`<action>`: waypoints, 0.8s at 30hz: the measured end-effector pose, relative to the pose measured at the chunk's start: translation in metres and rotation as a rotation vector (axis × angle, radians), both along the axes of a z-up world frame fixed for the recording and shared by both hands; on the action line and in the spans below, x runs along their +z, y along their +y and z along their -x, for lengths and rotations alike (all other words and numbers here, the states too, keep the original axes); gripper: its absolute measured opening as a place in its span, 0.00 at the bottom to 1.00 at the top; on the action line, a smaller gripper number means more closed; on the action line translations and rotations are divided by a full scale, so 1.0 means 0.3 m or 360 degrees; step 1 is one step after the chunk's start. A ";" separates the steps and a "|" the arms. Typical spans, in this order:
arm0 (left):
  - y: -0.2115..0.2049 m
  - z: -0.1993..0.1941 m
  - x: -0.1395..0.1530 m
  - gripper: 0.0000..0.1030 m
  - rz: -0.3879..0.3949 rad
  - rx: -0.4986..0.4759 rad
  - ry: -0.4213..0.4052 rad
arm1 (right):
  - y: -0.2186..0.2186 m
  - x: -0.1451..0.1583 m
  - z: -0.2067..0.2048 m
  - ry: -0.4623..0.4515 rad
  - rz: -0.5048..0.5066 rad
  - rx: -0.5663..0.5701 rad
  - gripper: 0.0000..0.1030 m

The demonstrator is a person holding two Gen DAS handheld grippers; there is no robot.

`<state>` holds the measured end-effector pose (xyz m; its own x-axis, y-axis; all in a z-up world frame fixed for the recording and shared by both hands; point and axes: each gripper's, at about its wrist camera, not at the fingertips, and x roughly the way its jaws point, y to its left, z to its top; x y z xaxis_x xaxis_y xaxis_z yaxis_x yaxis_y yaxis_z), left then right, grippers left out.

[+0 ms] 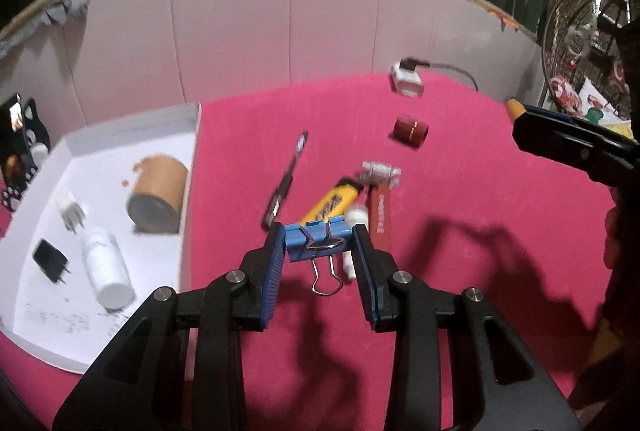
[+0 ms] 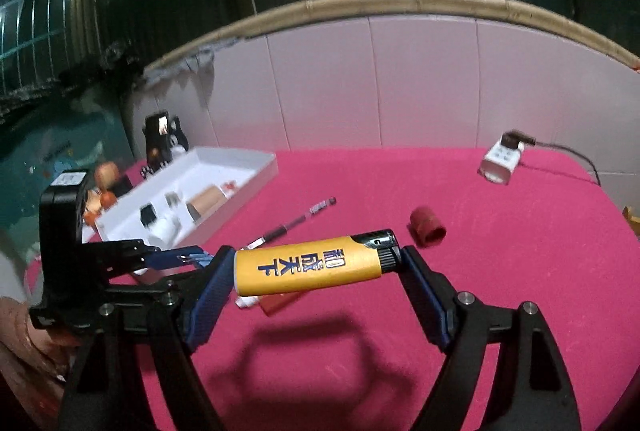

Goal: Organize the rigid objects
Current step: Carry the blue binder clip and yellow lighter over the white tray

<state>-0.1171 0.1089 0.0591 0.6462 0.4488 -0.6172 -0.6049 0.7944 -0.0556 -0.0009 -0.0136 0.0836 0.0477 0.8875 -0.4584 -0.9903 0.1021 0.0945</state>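
Your left gripper (image 1: pixel 320 243) has its jaws pinching a blue binder clip (image 1: pixel 316 237) by its two ends, wire handles (image 1: pixel 326 271) hanging toward you, above the pink table (image 1: pixel 460 291). Your right gripper (image 2: pixel 316 267) has its jaws pinching a yellow lighter (image 2: pixel 308 267) lengthwise: one pad bears on the base, the other on the black cap end. The lighter is lifted clear of the table, and its shadow lies on the cloth below.

Note that the left wrist view is blurred; a second yellow lighter (image 1: pixel 332 201) lies on the table just beyond the clip, touching a red lighter (image 1: pixel 380 211) and a small white item (image 1: pixel 356 217). A black pen (image 1: pixel 284 183) lies between these and the white tray (image 1: pixel 192 159), which sits along the table's left edge. The tray holds a brown cylinder (image 1: pixel 158 197), a white bottle (image 1: pixel 106 267), a black plug adapter (image 1: pixel 50 259) and a grey plug (image 1: pixel 72 213).

Toward the far edge of the table, a dark red cap (image 1: pixel 410 131) rests alone. Beyond it, a white charger block (image 1: pixel 406 81) with a cable (image 1: pixel 456 71) sits near the far right corner. In the right wrist view, your left gripper (image 2: pixel 188 257) stands just beside the right one, on its tray side.
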 end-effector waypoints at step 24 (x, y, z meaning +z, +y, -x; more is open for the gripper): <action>0.045 0.196 0.119 0.32 -0.0068 0.0191 -0.0224 | 0.054 0.090 0.140 -0.0035 -0.0043 0.0067 0.80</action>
